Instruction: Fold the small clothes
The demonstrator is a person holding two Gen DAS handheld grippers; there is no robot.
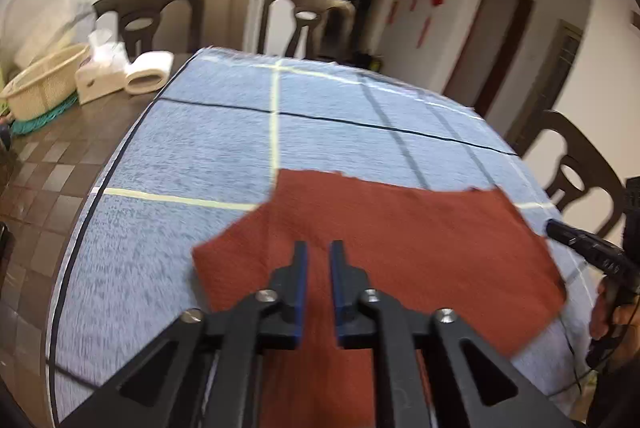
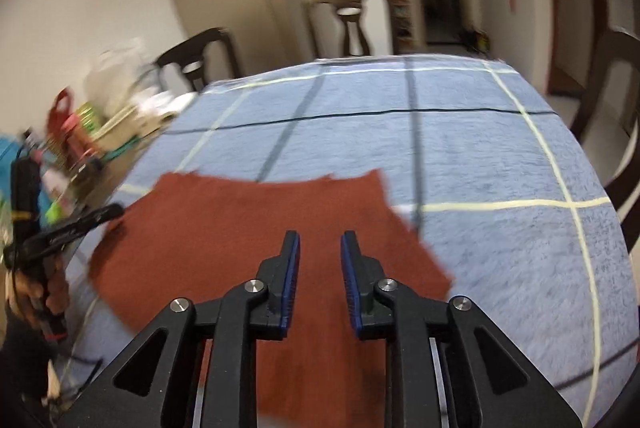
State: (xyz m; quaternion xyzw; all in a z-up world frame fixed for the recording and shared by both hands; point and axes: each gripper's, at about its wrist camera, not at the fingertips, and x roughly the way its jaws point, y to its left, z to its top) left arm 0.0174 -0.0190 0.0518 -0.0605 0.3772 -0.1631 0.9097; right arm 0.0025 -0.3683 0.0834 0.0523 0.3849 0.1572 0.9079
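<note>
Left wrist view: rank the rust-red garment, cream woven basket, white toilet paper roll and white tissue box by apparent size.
1. Rust-red garment, largest, though nearest the camera.
2. Cream woven basket.
3. White tissue box and white toilet paper roll: too alike to rank.

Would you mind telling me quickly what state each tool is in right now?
Left tool: open, holding nothing, above the red garment.
Right tool: open, holding nothing, above the same garment.

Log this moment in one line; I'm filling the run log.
stage: pre-grasp | cloth: red, flat on blue mat | left claw: open, above cloth | right claw: open, above cloth
</note>
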